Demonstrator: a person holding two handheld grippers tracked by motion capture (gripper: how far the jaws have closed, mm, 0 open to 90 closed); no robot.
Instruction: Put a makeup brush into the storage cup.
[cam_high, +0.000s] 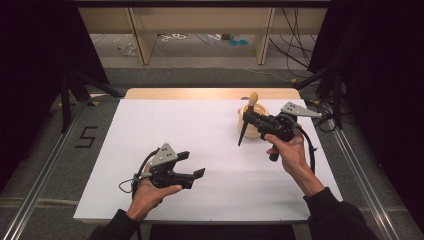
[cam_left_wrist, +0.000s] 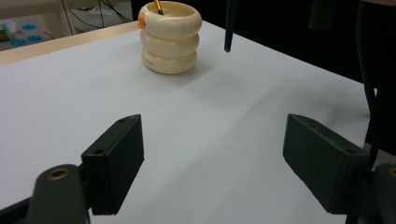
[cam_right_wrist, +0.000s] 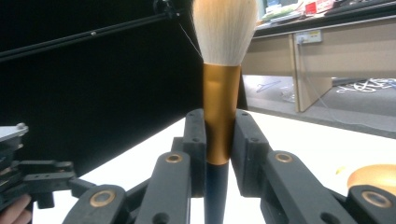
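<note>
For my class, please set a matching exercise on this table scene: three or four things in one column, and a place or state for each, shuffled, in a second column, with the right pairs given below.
Things
1. left gripper
2. right gripper
3. makeup brush
4. ringed cream holder

Places or states
A. stands on the white table's far right part, an orange-tipped stick in it
B. jaws wide apart, nothing between them
C. jaws shut on a gold collar
D. white bristles up, dark handle pointing down, clear of the table

Right pairs: 1-B, 2-C, 3-D, 4-A
</note>
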